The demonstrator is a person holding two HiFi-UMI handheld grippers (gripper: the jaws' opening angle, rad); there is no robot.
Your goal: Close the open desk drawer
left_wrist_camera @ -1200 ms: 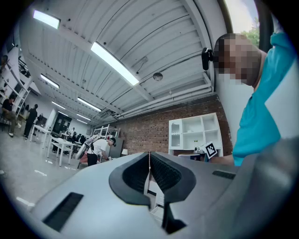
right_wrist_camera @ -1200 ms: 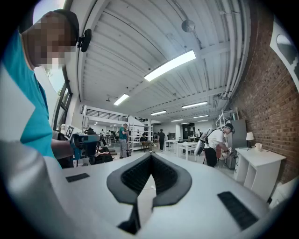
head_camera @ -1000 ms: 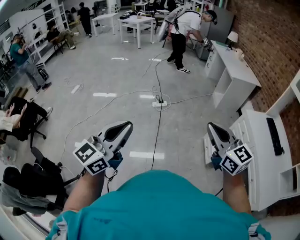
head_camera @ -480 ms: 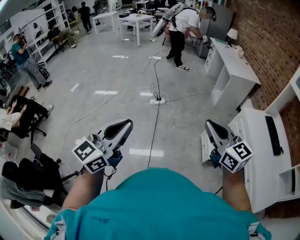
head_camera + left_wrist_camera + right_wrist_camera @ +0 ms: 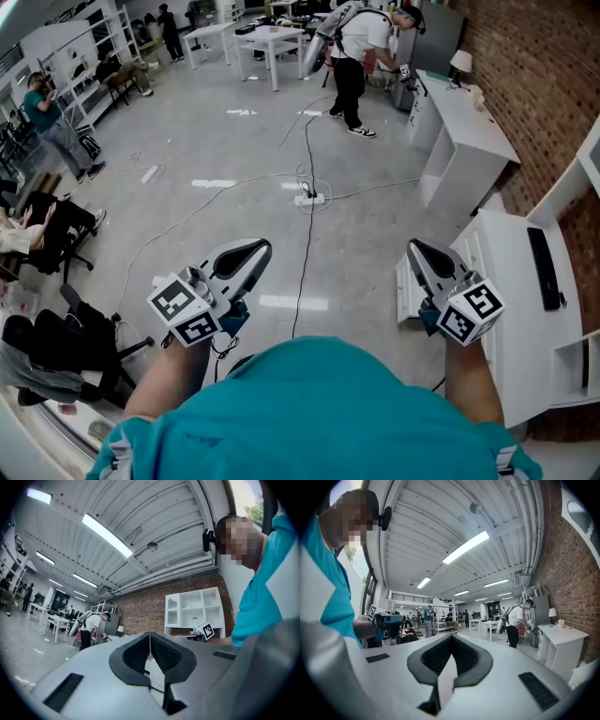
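Drawer (image 5: pixel 404 292) sticks out low from front of white desk (image 5: pixel 511 281), pulled toward open floor. Front panel runs parallel w/ desk edge; slide axis points straight into desk. R gripper (image 5: pixel 415 248) sits over drawer's outer end, tips meeting, nothing btwn them. Prob held closed so I can push w/ a blunt tip, no grab needed. Can't tell if it's touching drawer. L gripper (image 5: pixel 258 248) is well away from desk over bare floor, tips also meeting, empty. It looks idle, job needs one pusher. Next, I reckon: lower R, shove panel toward desk.
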